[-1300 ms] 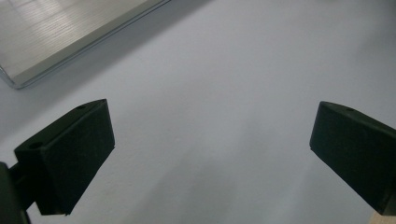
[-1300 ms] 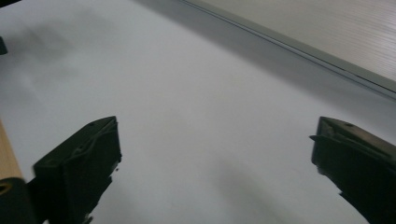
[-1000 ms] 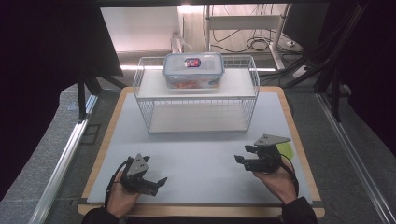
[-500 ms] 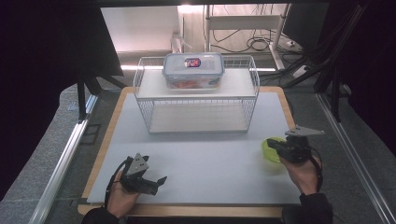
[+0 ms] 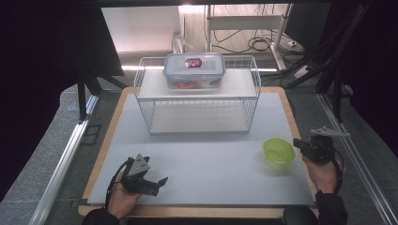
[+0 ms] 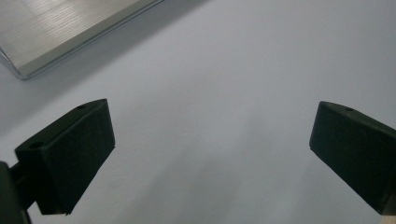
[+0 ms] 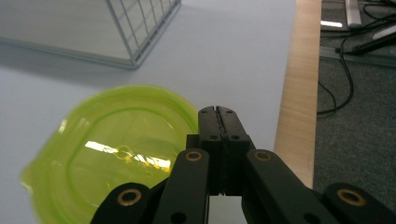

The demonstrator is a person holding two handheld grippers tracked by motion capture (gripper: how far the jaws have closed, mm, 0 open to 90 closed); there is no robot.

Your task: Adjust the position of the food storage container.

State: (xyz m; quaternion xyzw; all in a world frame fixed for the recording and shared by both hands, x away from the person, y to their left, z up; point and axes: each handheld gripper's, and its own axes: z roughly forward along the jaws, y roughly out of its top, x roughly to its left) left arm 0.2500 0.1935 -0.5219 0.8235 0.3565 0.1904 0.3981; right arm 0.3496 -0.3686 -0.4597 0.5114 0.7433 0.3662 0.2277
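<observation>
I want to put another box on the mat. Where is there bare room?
The widest bare patch of the grey mat lies between the wire rack, the left tool and the green lid. The near right edge is crowded: the right tool sits shut against the lid.

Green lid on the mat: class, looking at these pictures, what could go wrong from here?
1. The green lid lies near the mat's right edge; a nudge from the right tool, shut with nothing between its jaws, could push it off.
2. Shut jaws cannot grasp the lid's thin rim; they must open first.
3. The wire rack stands close behind, so a high lift may clip it.
</observation>
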